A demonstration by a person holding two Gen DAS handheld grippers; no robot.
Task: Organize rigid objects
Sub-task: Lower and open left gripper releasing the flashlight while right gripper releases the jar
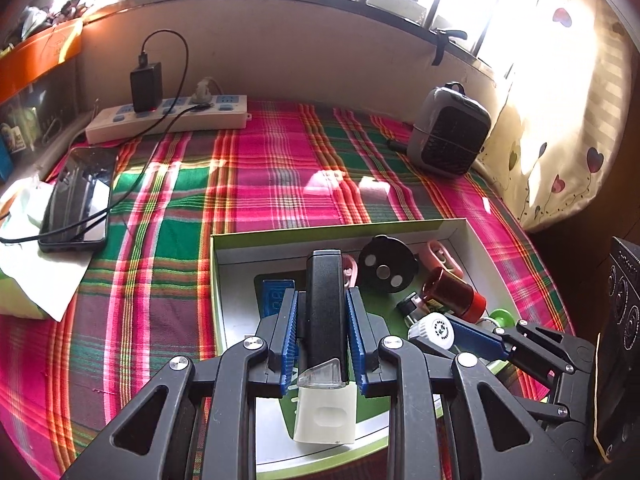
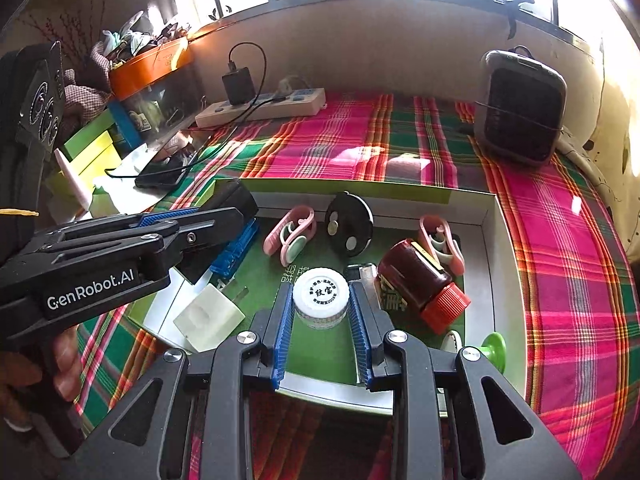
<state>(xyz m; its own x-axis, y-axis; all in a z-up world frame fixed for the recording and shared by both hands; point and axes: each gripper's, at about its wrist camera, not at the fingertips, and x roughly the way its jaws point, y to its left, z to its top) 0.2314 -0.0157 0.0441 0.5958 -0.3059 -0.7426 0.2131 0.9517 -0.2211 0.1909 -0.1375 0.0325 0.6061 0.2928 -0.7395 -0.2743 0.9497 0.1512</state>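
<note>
Both views are taken from close above the open box (image 1: 460, 228) (image 2: 490, 216), looking down and forward toward the window wall. The right tool (image 1: 472, 334) is seen at the left view's right edge, the left tool (image 2: 224, 216) entering the right view's left side.

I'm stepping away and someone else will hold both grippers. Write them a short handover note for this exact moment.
Left gripper: shut on the long black rectangular device with a white end, held over the left part of the shallow green-lined cardboard box.
Right gripper: around the small white round-capped jar near the box's front edge; the pads look to be touching it.
Already in the box: dark red bottle with red cap lying on its side, black round disc, two pink clips, blue flat piece.
Left: set down both held items; final layout is unclear.
</note>
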